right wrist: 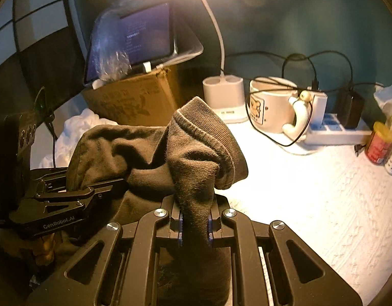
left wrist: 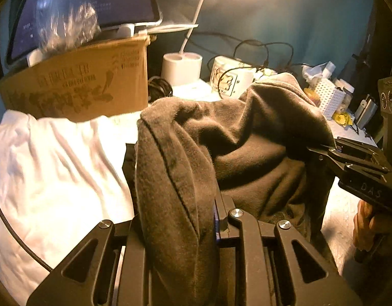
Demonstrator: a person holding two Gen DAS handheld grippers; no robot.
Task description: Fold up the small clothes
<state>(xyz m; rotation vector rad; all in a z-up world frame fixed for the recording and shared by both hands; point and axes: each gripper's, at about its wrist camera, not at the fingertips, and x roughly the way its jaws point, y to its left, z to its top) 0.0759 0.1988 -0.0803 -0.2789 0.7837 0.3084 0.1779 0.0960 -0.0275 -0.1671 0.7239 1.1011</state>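
Both grippers pinch the same dark brown knit garment (right wrist: 155, 148), held bunched up above the white tabletop (right wrist: 310, 191). Right gripper (right wrist: 194, 225): jaws pressed together on a thick fold running up between the blue pads (right wrist: 181, 225), ribbed cuff or hem flopping over just past the tips. Left gripper (left wrist: 175, 219): fabric draped thick over its front, a blue pad edge just showing beside it, jaws apparently clamped on the cloth, though the drape hides the far finger.

Risks, as I judge them: the garment is wadded, not spread, so any fold from here likely comes out lumpy. The right grip holds several layers, so pulling apart could slip a layer or drag the whole bundle. The two tools are close together, so little span to tension the cloth. Hanging fabric blocks much of the left wrist view.

Behind the garment, to the left, a crumpled white cloth (left wrist: 50, 168) near the cardboard box (left wrist: 81, 84); a lowered edge could land on it. Farther back, mug (right wrist: 270, 107) with loose black cable (right wrist: 292, 137) draped around it, lamp base (right wrist: 222, 94), power strip (right wrist: 331, 130), red tin (right wrist: 378, 144); a wide swing could snag the cable.
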